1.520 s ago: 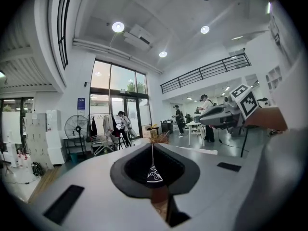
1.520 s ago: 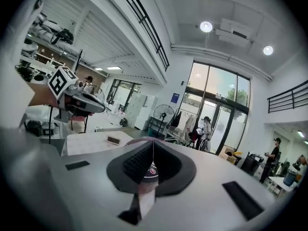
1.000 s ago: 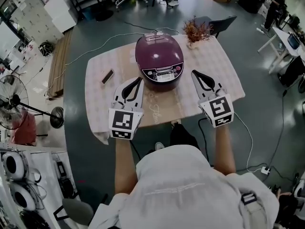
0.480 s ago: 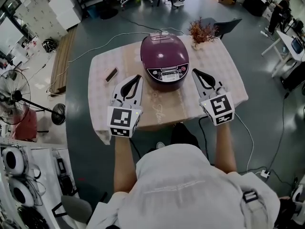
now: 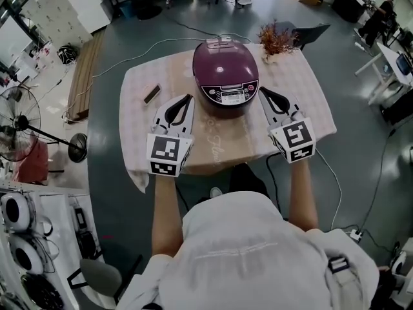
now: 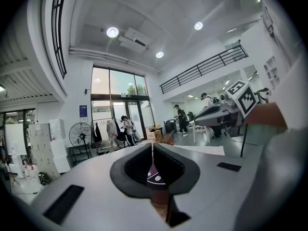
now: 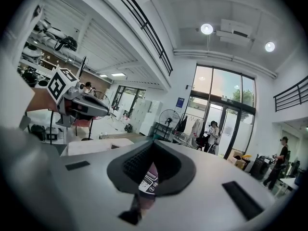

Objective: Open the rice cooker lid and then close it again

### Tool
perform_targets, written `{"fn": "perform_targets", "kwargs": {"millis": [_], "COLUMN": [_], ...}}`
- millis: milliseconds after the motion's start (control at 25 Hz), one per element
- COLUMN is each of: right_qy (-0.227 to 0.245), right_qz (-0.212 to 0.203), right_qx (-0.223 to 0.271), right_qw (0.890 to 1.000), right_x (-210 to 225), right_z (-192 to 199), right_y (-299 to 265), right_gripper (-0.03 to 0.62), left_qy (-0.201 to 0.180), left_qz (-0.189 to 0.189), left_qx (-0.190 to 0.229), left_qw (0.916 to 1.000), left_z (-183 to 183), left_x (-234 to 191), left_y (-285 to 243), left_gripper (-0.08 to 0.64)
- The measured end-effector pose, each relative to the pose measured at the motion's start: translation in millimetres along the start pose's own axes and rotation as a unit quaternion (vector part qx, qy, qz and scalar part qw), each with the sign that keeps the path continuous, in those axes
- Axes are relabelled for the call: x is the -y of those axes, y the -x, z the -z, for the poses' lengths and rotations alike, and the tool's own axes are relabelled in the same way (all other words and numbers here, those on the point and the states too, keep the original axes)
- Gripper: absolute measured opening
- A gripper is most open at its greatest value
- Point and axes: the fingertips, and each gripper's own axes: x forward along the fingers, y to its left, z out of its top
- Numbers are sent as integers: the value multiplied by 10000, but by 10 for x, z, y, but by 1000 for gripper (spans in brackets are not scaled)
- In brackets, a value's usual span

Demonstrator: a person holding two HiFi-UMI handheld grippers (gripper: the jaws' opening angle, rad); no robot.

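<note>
A purple rice cooker (image 5: 226, 75) with its lid down stands at the far middle of the table (image 5: 303, 95); its control panel (image 5: 232, 96) faces me. My left gripper (image 5: 190, 97) hovers just left of the cooker's front, jaws shut and empty. My right gripper (image 5: 261, 90) hovers just right of the front, also shut and empty. Neither touches the cooker. Through the left gripper's (image 6: 152, 146) closed jaws a slice of purple cooker (image 6: 155, 176) shows. The right gripper view shows the same past its gripper (image 7: 153, 143): a strip of the control panel (image 7: 148, 184).
A small dark remote-like object (image 5: 151, 94) lies on the table's left part. A pot of dried reddish twigs (image 5: 277, 41) stands at the far right corner. A white cord (image 5: 135, 51) runs from the cooker's back over the floor. A chair (image 5: 310, 33) stands beyond the table.
The head view has shifted, so the table and cooker sit a little higher and more to the right in the picture. Both grippers stay shut beside the cooker's front.
</note>
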Motion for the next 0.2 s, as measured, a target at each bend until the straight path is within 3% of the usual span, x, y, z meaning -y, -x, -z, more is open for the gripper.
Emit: {"fn": "perform_targets", "kwargs": {"millis": [200], "right_qy": [-48], "right_qz": [-39], "right_qx": [-69], "right_qw": [10000], "right_x": [-20], "right_z": [76], "right_y": [-76], "right_gripper": [25], "left_qy": [43], "left_qz": [10], "left_qx": [-47], "left_qw": [10000], "left_z": [54], "left_x": [-35], "left_y": [-37], "left_gripper": [23]}}
